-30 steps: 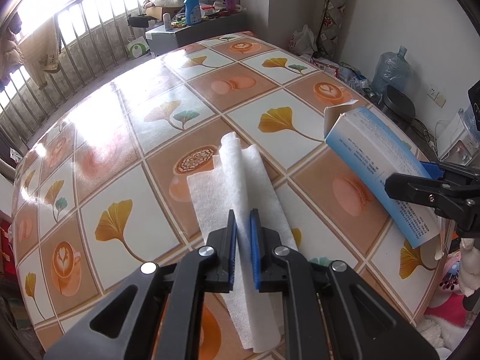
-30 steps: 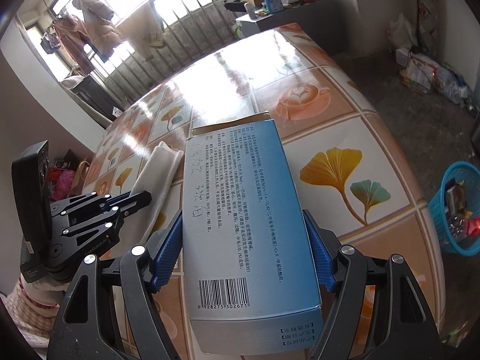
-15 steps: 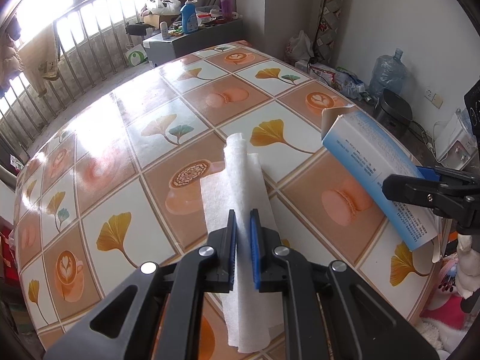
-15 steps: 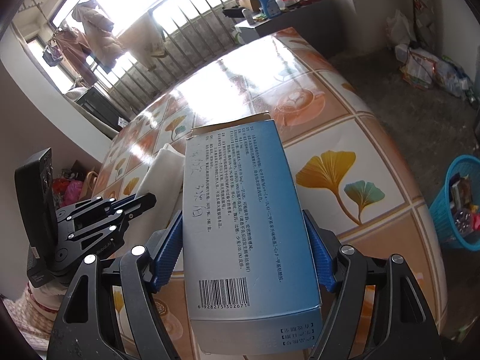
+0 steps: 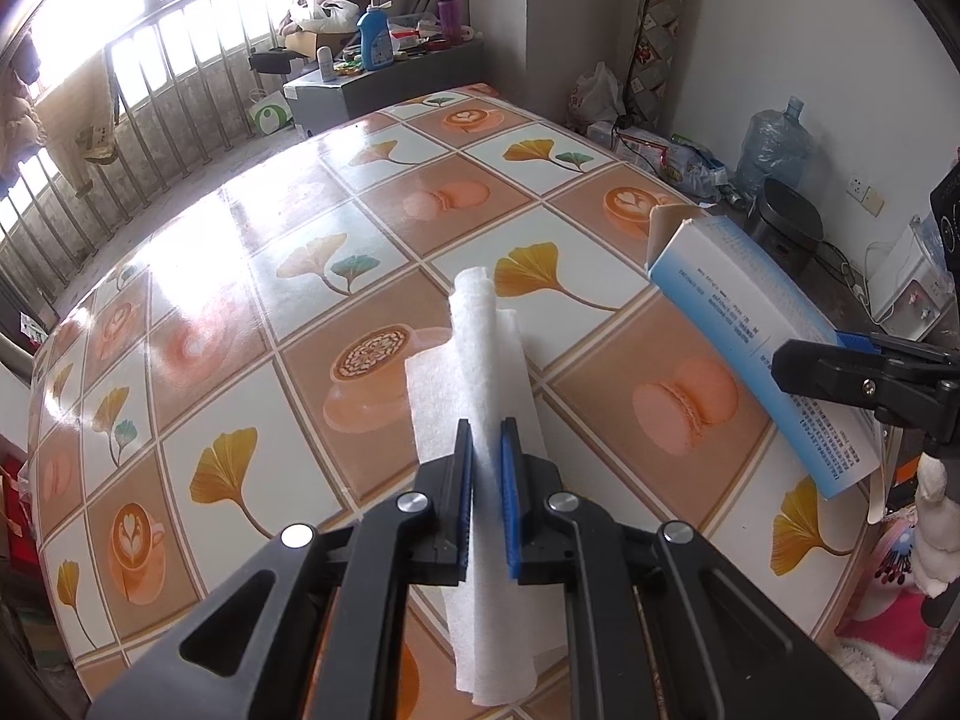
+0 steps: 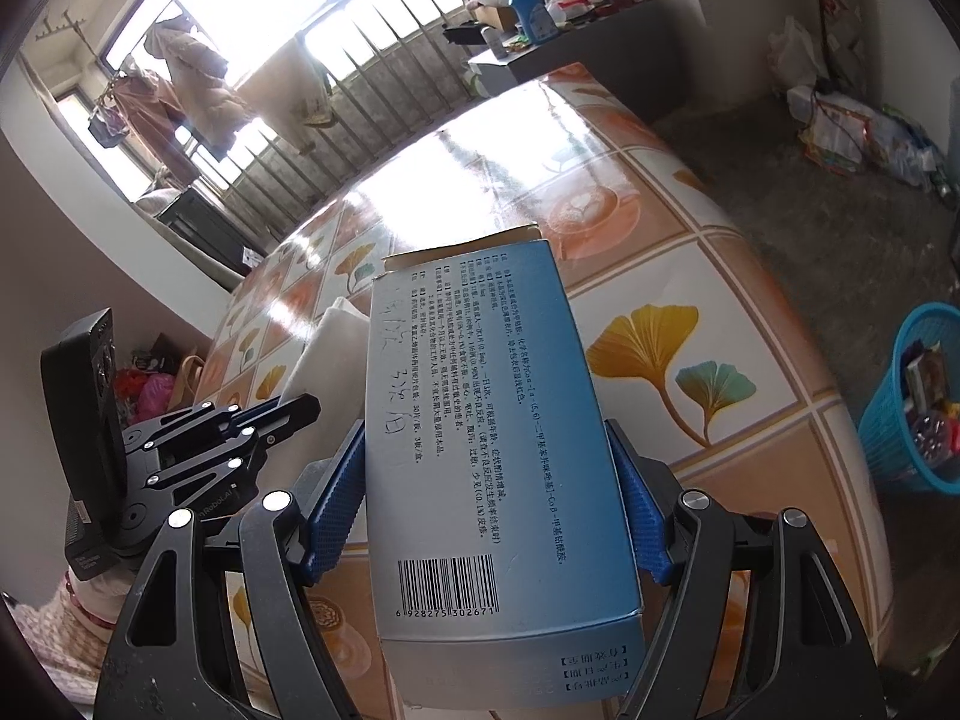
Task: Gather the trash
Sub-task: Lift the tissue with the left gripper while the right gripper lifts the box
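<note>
My left gripper point(image 5: 486, 438) is shut on a white paper tissue point(image 5: 480, 336) and holds it above the patterned table point(image 5: 252, 240); the tissue hangs down below the jaws. My right gripper point(image 6: 489, 450) is shut on a blue and white carton box point(image 6: 486, 420) with an open far flap, held above the table's right side. The box also shows in the left wrist view point(image 5: 750, 330), with the right gripper point(image 5: 798, 360) at the right. The left gripper point(image 6: 294, 408) and the tissue point(image 6: 324, 342) show at the left of the right wrist view.
A blue trash basket point(image 6: 918, 408) with rubbish in it stands on the floor right of the table. A cluttered cabinet point(image 5: 384, 78) stands beyond the table's far end. A water jug point(image 5: 774, 144) and bags lie by the right wall.
Both grippers have risen and pulled back a little with their loads; the tissue has lifted further off the table. Both grips are unchanged.
</note>
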`<act>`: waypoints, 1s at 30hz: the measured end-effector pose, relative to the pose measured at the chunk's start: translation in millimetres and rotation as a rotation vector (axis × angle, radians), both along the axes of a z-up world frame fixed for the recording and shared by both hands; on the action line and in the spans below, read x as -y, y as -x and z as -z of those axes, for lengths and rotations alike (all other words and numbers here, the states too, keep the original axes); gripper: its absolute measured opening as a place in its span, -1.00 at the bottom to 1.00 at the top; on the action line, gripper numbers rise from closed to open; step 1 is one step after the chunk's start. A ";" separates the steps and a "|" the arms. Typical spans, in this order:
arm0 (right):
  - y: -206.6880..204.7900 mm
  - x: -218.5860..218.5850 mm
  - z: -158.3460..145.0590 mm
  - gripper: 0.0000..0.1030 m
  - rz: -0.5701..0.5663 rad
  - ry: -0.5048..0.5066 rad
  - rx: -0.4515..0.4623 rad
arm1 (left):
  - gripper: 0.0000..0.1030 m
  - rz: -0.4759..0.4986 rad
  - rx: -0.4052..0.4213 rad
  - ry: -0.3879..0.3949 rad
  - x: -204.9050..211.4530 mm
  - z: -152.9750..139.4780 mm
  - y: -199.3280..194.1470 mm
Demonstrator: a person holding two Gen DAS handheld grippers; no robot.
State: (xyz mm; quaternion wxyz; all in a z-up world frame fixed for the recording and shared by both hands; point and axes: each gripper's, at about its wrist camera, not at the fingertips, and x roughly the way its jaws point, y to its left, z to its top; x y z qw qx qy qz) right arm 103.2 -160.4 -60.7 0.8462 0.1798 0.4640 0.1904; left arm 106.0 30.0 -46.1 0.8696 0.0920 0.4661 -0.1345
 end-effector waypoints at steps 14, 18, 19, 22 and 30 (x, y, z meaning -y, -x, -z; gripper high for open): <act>1.5 11.2 -5.7 0.36 0.017 -0.045 0.023 | -0.84 0.009 0.018 -0.009 6.0 -5.6 2.6; 2.6 15.0 -9.0 0.36 0.023 -0.069 0.035 | -0.84 0.013 0.028 -0.011 8.1 -8.8 3.8; 3.3 15.8 -9.8 0.36 0.024 -0.073 0.039 | -0.84 0.015 0.031 -0.012 8.9 -9.9 4.0; 3.4 20.4 -12.9 0.36 0.028 -0.085 0.049 | -0.84 0.020 0.041 -0.013 11.5 -13.7 5.1; 7.9 38.9 -23.3 0.36 0.059 -0.142 0.089 | -0.84 0.058 0.068 0.024 23.4 -33.9 5.0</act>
